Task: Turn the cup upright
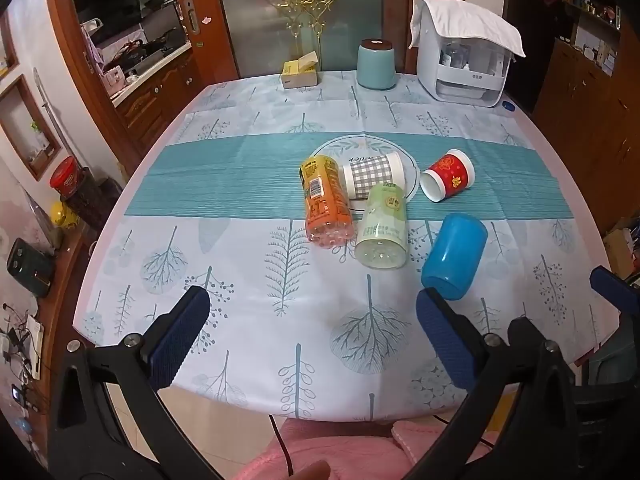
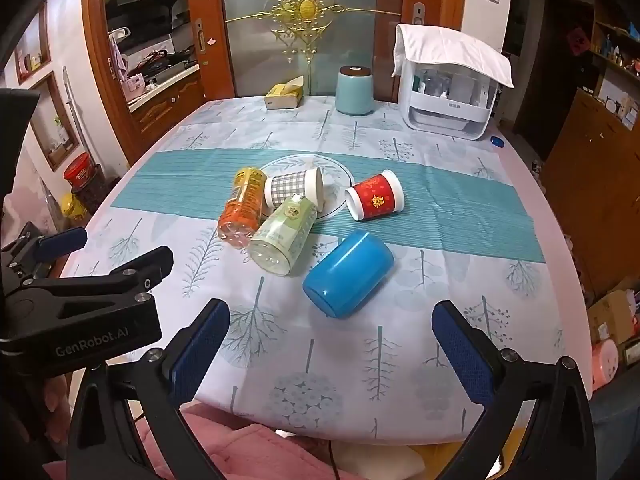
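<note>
A blue plastic cup (image 1: 454, 256) (image 2: 348, 274) lies on its side on the tablecloth, its closed base toward me. A red paper cup (image 1: 448, 176) (image 2: 374, 196) and a grey checked cup (image 1: 374, 175) (image 2: 294, 188) also lie on their sides, the checked one on a white plate (image 1: 412, 168) (image 2: 340, 184). An orange bottle (image 1: 326, 206) (image 2: 244, 206) and a green bottle (image 1: 382, 226) (image 2: 282, 234) lie beside them. My left gripper (image 1: 312, 340) is open and empty over the table's near edge. My right gripper (image 2: 330, 354) is open and empty, just short of the blue cup.
At the back of the table stand a teal canister (image 1: 376, 65) (image 2: 355, 90), a yellow tissue box (image 1: 299, 72) (image 2: 285, 95) and a white dispenser under a towel (image 1: 466, 56) (image 2: 448, 88). The left gripper's body (image 2: 80, 300) shows at the left of the right wrist view. Wooden cabinets flank the table.
</note>
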Demonstrator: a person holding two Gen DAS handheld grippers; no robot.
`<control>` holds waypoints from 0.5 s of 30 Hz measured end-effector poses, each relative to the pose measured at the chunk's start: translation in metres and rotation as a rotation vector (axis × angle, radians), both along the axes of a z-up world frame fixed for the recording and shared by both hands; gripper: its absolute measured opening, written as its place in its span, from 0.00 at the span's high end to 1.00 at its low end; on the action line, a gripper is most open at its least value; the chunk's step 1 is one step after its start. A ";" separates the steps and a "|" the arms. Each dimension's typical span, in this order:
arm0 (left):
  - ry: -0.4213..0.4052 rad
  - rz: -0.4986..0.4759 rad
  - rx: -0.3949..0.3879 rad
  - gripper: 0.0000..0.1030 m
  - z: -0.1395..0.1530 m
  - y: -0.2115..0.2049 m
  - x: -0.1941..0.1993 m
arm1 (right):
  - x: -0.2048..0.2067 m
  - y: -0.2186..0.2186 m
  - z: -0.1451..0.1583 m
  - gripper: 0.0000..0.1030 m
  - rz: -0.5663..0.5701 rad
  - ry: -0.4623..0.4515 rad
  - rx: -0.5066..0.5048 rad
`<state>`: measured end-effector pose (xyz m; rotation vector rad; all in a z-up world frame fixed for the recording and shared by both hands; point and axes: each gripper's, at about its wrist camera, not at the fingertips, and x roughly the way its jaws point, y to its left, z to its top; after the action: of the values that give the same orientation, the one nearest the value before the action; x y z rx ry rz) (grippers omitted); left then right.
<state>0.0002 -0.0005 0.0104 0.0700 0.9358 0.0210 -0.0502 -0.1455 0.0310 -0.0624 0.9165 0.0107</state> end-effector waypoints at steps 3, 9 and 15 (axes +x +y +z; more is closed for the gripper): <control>-0.010 -0.006 0.001 0.00 0.003 0.002 -0.001 | 0.000 -0.001 0.000 0.00 0.003 0.000 0.004; -0.006 -0.007 -0.002 0.00 0.003 0.001 -0.004 | 0.002 0.001 -0.001 0.00 0.009 0.009 0.003; -0.007 -0.007 0.000 0.00 0.001 0.000 -0.005 | 0.002 0.002 -0.003 0.00 0.012 0.012 0.006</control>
<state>-0.0048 -0.0001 0.0118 0.0732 0.9281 0.0150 -0.0478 -0.1431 0.0275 -0.0620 0.9278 0.0256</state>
